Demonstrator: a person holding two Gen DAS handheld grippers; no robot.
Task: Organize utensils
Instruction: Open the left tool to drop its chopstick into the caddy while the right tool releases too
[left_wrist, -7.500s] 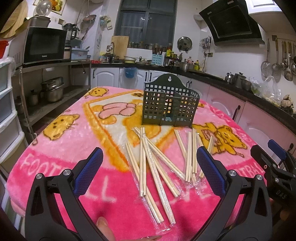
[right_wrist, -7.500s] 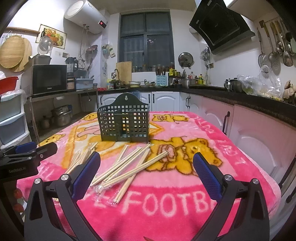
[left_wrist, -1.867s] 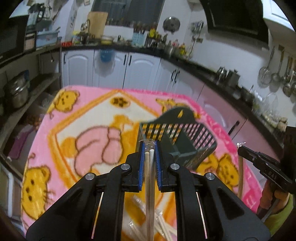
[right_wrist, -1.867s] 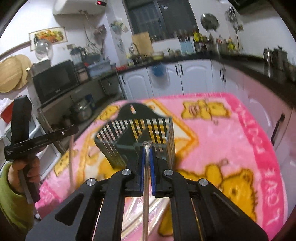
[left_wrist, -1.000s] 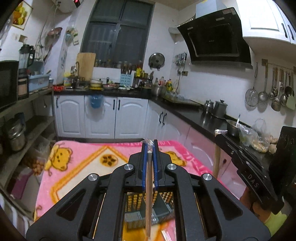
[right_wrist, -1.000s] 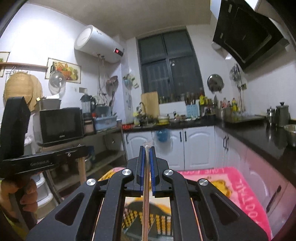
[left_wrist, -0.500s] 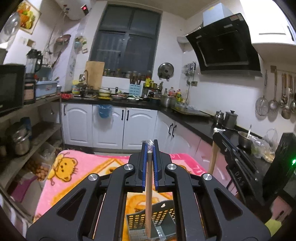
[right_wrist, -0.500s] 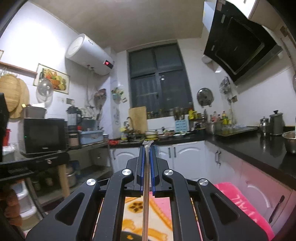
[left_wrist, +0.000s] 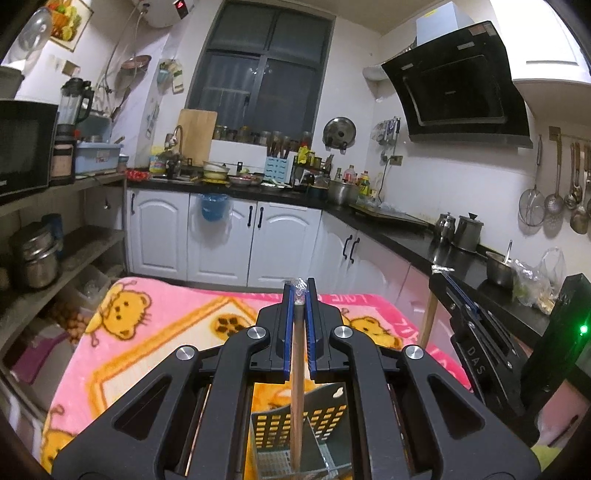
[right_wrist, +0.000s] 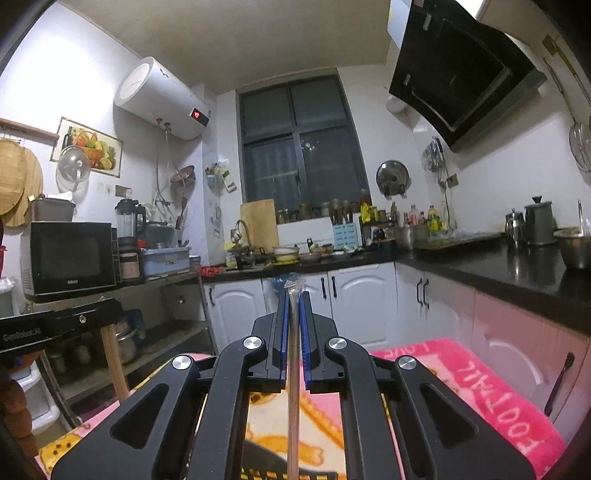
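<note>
Two grippers, our left gripper (left_wrist: 300, 295) and right gripper (right_wrist: 294, 295), each clamp wrapped chopsticks (left_wrist: 296, 387) upright between closed jaws, above the utensil basket (left_wrist: 325, 417).

We're looking into a home kitchen: white cabinets (left_wrist: 218, 236) running under a black countertop (left_wrist: 402, 236) ahead of the hand-held gripper (left_wrist: 300, 306), a range hood (left_wrist: 458, 85) hanging up to its right, ladles and strainers (left_wrist: 565, 195) dangling on the wall, a microwave (right_wrist: 68, 256) sitting off to the left, a water heater (right_wrist: 159, 98) mounted overhead.
</note>
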